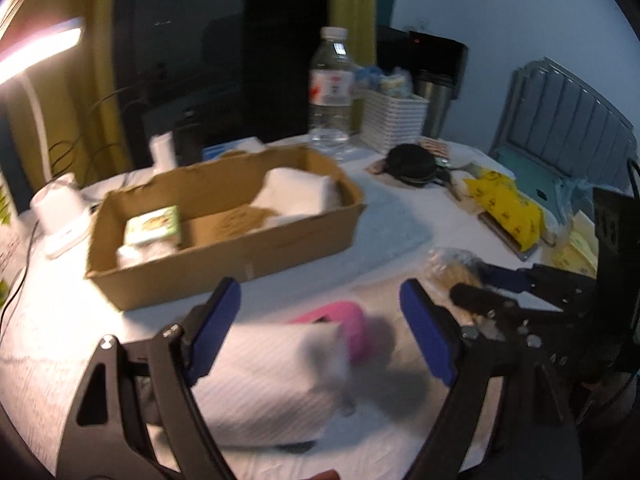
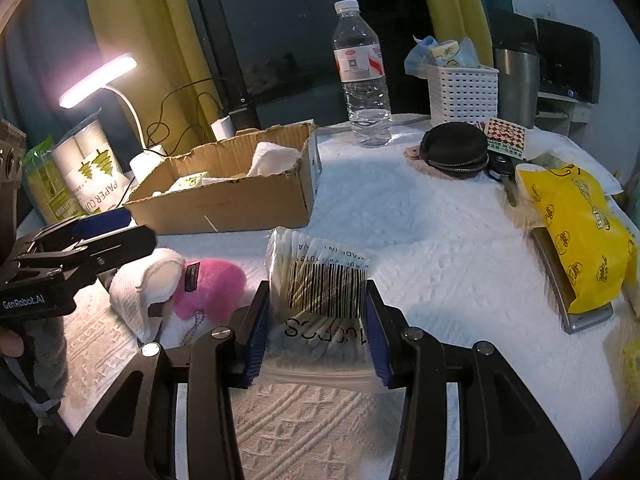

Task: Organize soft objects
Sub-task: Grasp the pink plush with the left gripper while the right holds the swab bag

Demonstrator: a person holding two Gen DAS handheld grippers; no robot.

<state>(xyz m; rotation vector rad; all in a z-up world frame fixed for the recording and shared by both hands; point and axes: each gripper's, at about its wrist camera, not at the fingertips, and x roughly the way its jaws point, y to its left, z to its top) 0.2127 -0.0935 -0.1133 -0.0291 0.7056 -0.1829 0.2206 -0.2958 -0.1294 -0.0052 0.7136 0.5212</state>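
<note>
My left gripper (image 1: 320,300) is open and hovers over a white folded tissue pack (image 1: 272,380) and a pink fuzzy plush (image 1: 354,330) lying on the white cloth. The pack lies near its left finger, and the right finger is apart from it. My right gripper (image 2: 316,296) is shut on a clear bag of cotton swabs (image 2: 324,280) with a barcode label. In the right wrist view the left gripper (image 2: 120,232) reaches in from the left above the tissue pack (image 2: 136,292) and the plush (image 2: 212,284). A cardboard box (image 1: 224,248) holding white soft items stands behind.
The box (image 2: 224,204) stands at the middle left. A water bottle (image 2: 362,76), white basket (image 2: 462,92), steel flask (image 2: 516,80), black round pouch (image 2: 454,152) and yellow bag (image 2: 580,232) line the back and right. A lit lamp (image 2: 98,80) and paper-cup pack (image 2: 88,160) stand at the left.
</note>
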